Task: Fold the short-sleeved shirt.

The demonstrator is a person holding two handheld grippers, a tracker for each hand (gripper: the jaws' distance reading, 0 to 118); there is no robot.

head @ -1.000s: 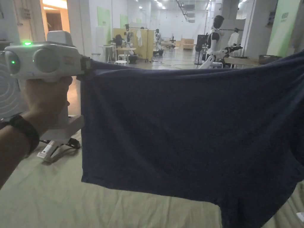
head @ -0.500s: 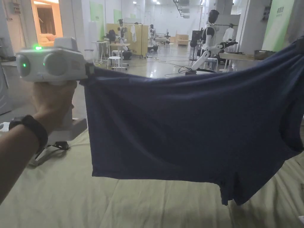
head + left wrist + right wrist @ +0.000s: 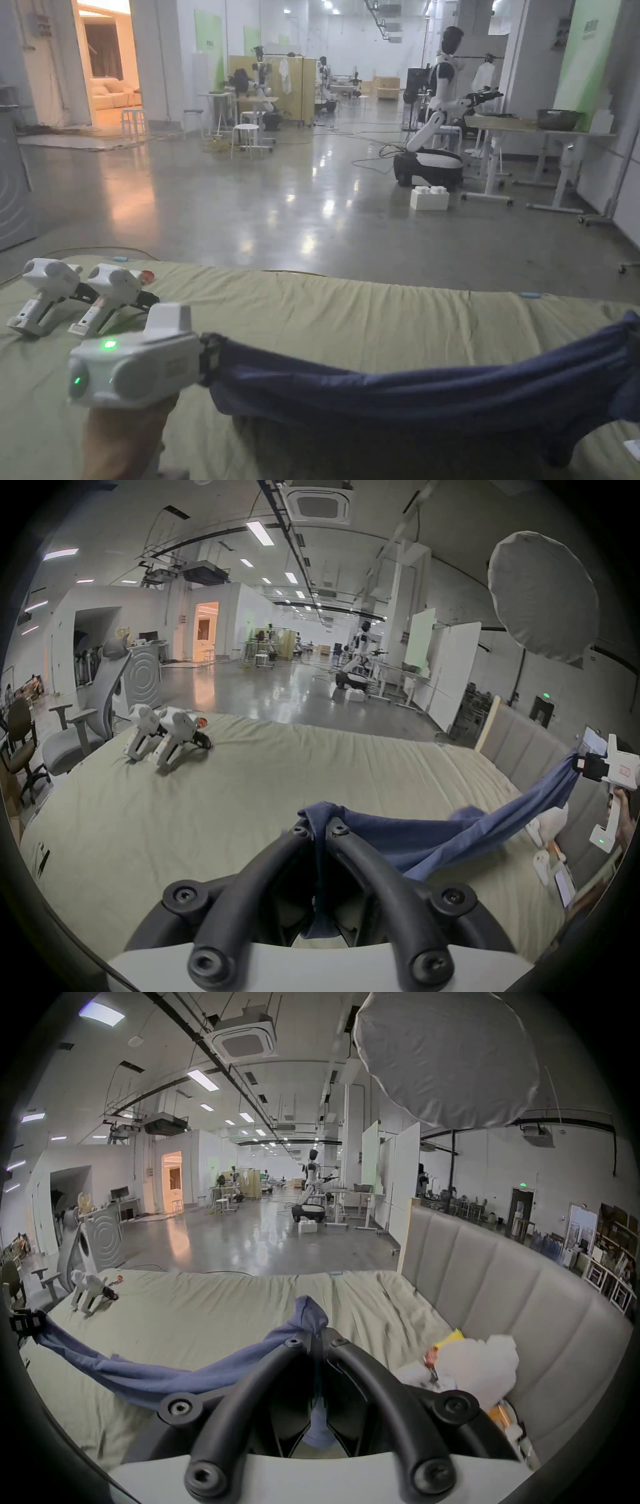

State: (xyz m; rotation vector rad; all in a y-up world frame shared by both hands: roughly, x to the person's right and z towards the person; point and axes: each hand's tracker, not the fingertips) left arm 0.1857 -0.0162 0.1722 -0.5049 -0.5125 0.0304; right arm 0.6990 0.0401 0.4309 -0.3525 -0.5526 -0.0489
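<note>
Soft, limp dark-blue cotton short-sleeved shirt sags between left gripper and right gripper; both jaw pairs clamped on fabric edge; best held at corners.

Counted items:

- One blue shirt, strung between the tongs.
- Two tongs in hand: left tongs and right tongs, each closed on a shirt edge.
- Two spare grippers lying side by side on the bed.
- One bed with one padded headboard.
- One humanoid robot standing on the floor beyond.
- One white bundle against the headboard.
</note>
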